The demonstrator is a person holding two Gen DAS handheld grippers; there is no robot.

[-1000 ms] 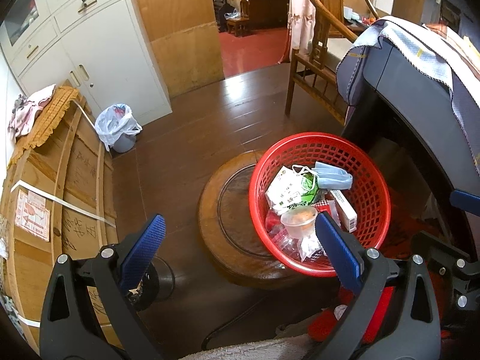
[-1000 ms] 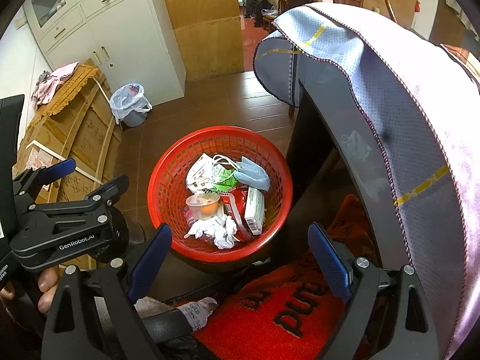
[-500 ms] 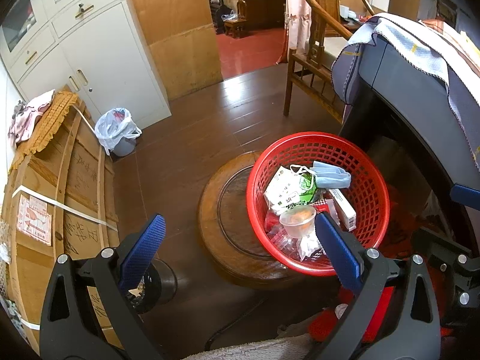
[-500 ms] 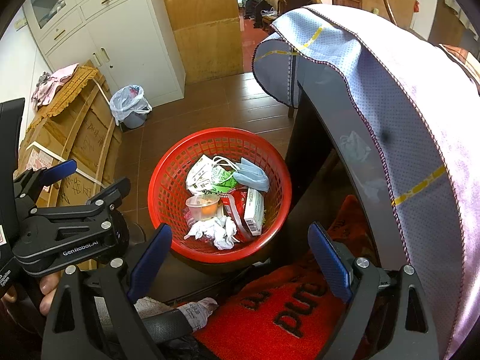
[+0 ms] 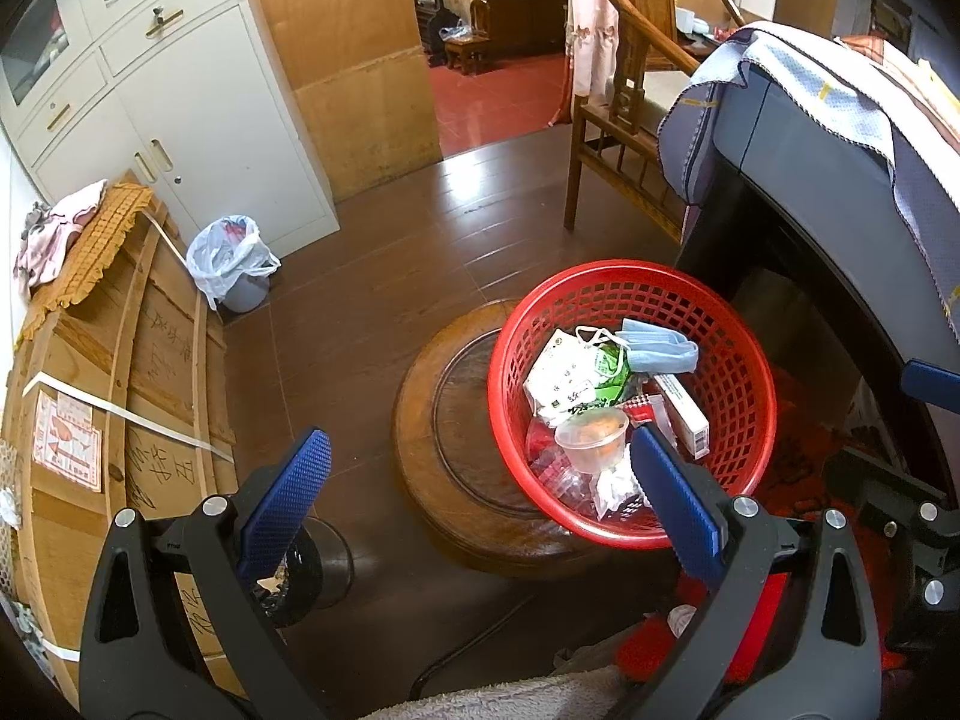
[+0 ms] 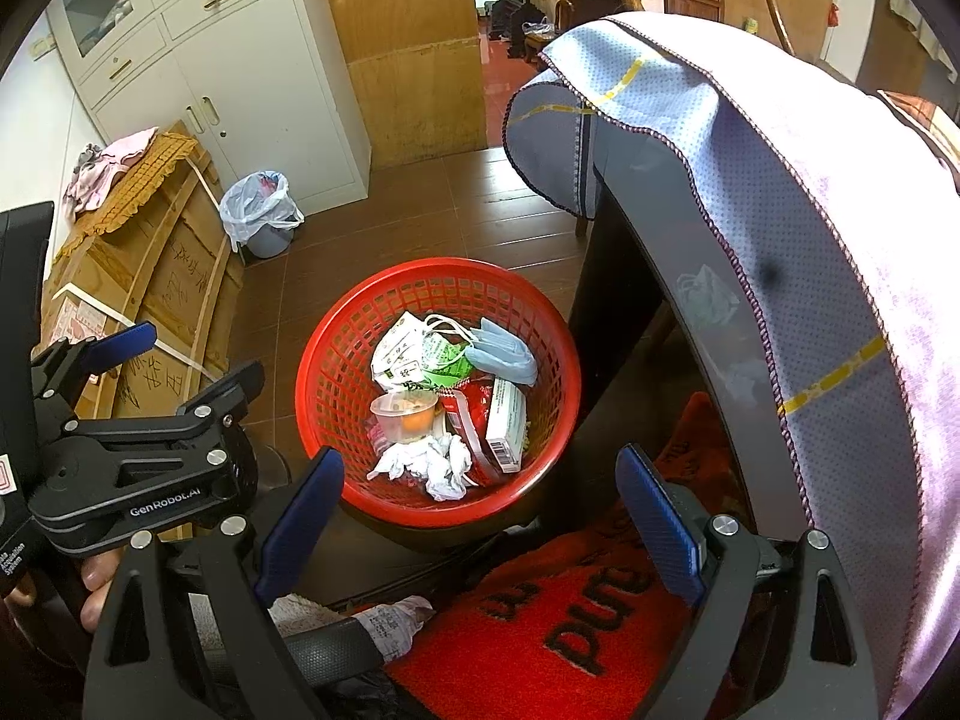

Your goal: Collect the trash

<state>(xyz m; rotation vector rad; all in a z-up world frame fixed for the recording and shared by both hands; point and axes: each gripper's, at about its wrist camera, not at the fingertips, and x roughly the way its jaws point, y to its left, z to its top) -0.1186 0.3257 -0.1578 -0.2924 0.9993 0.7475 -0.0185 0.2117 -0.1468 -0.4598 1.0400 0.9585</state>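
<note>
A red mesh basket [image 5: 741, 372] [image 6: 327, 384] stands on a round wooden stool [image 5: 456, 420]. Inside lie a blue face mask [image 6: 501, 354], a white and green packet [image 6: 414, 354], a clear cup with something orange [image 6: 405, 414], a white box [image 6: 504, 420] and crumpled white tissue [image 6: 432, 462]. My left gripper [image 5: 477, 435] hovers open above the stool and the basket's near left side, holding nothing. My right gripper [image 6: 479, 453] hangs open over the basket's near rim, also holding nothing.
A small bin lined with a white bag [image 5: 231, 267] [image 6: 264, 216] stands by a white cabinet [image 5: 198, 120]. A wooden crate [image 5: 120, 390] is on the left, a cloth-covered dark table [image 6: 780, 210] on the right, a red mat [image 6: 570, 630] below, and a wooden chair [image 5: 624, 120] behind.
The left wrist view has drifted very slightly; the basket and its contents have not moved. Both grippers stay open.
</note>
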